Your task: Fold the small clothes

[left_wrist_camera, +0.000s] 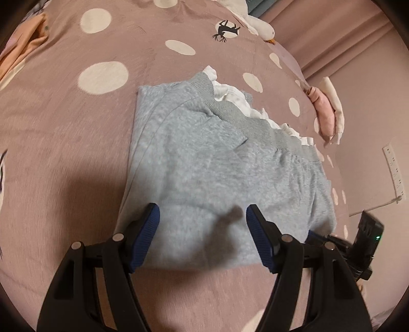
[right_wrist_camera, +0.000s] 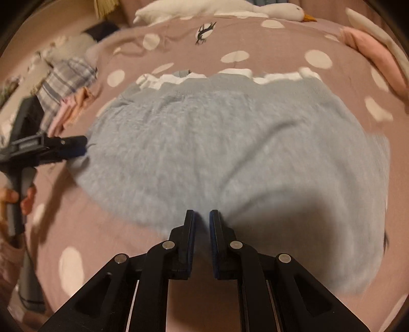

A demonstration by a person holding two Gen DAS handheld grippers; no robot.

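The grey sweatshirt lies folded on the spotty pink bed cover (a white frill peeks out). The left gripper hangs over it, jaws apart and empty. The right gripper has its jaws nearly together at the near edge; I cannot tell if cloth is pinched.

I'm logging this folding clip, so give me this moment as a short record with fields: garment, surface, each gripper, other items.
garment: grey sweatshirt, folded flat, white frilled trim along its far edge
surface: pink spotted bedcover
left gripper: open, over the garment's near edge, nothing clamped
right gripper: shut, at the garment's near edge; grip unclear
other items: goose plush, pink folded clothes, plaid clothes
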